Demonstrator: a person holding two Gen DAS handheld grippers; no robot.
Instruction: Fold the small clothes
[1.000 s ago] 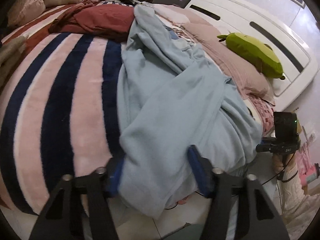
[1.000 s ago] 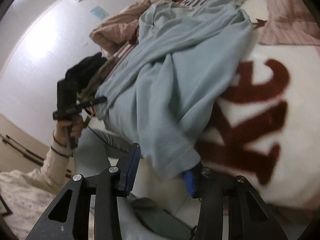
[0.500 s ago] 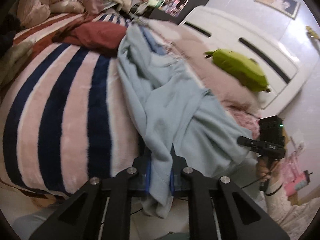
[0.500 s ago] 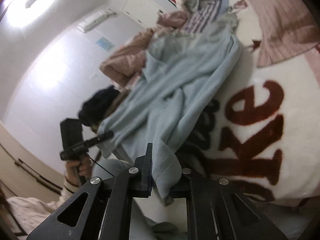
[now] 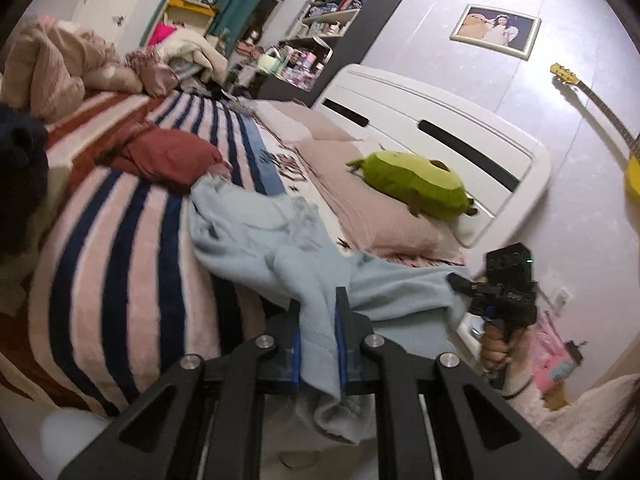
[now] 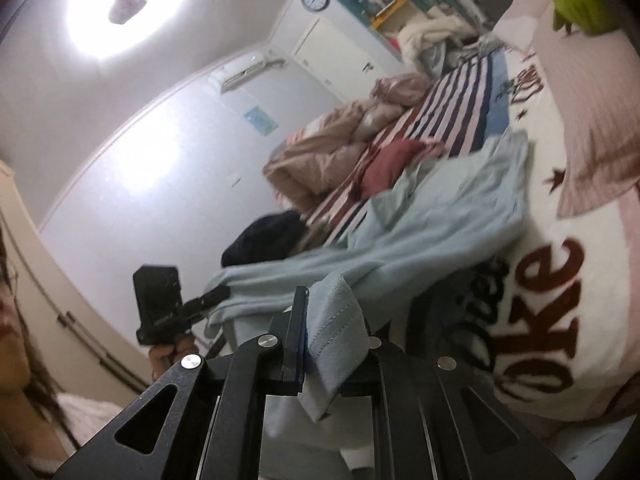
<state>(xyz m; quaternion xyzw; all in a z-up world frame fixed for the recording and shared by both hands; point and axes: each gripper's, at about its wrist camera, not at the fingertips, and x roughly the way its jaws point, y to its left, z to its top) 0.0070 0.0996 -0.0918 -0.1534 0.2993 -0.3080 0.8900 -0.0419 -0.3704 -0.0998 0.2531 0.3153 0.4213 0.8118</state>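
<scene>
A light blue garment lies crumpled across the bed, stretched toward me over the bed's edge. My left gripper is shut on one hem corner of it, with cloth hanging between the pads. My right gripper is shut on another hem corner of the same garment, with the stitched edge folded over the jaws. Each gripper shows in the other's view, the right gripper at the right and the left gripper at the left. The cloth spans between them.
The bed has a striped pink and navy blanket, a maroon garment, a green plush toy, a pink pillow and a white headboard. A beige heap and a dark garment lie at the left.
Both grippers closed on the blue garment's hem corners, then lifted and pulled it back off the bed's edge. The garment has slid toward me and stretched out.
</scene>
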